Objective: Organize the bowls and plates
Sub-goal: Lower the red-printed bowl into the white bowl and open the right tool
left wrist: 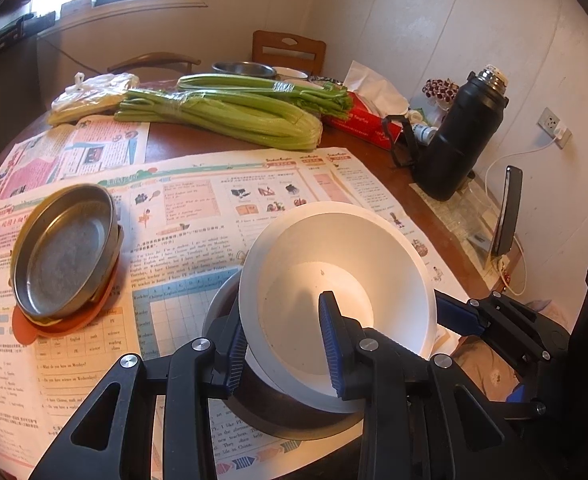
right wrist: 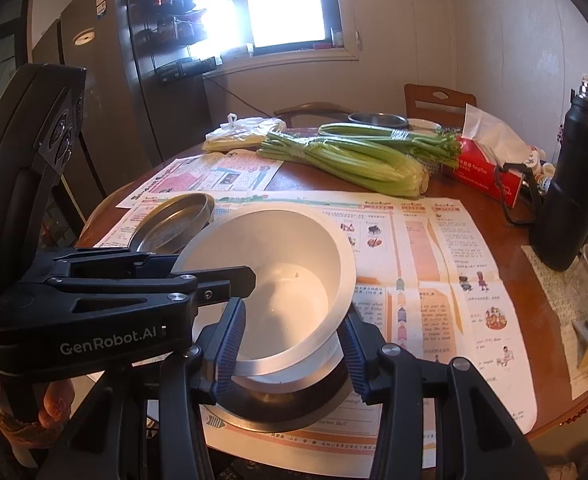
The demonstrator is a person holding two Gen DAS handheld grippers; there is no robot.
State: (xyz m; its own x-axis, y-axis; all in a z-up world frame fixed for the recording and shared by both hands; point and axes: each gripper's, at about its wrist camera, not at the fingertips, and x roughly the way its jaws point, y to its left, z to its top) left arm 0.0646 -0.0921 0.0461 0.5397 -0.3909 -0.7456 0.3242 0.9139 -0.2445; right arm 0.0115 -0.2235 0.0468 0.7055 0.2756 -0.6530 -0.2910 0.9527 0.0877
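While its rim is pinched from two sides, a white bowl (left wrist: 333, 280) is held tilted just above a darker bowl (left wrist: 294, 416) on the newspaper-covered table (left wrist: 377, 160), seemingly so that it can be nested inside and the dishes gathered into one stack. The left gripper (left wrist: 286, 344) is clenched on the near-left rim, one blue pad inside the wall and one outside; the right gripper (right wrist: 290, 344) is clamped on the opposite edge in the same manner, a two-handed hold probably chosen because the wide, light bowl would swing from a single pinch. The tilt is judged to let the lower edge enter the darker bowl first. To the left, well apart, a steel plate (left wrist: 66, 252) is seen resting on an orange lid (left wrist: 46, 328), apparently an earlier-formed pile of flat ware. Further dishes, a steel bowl (left wrist: 244, 68) among them, are left at the far edge behind the celery (left wrist: 230, 116), which would need to be reached over. A black flask (left wrist: 453, 140) and tissue box (left wrist: 365, 120) stand clear to the right.
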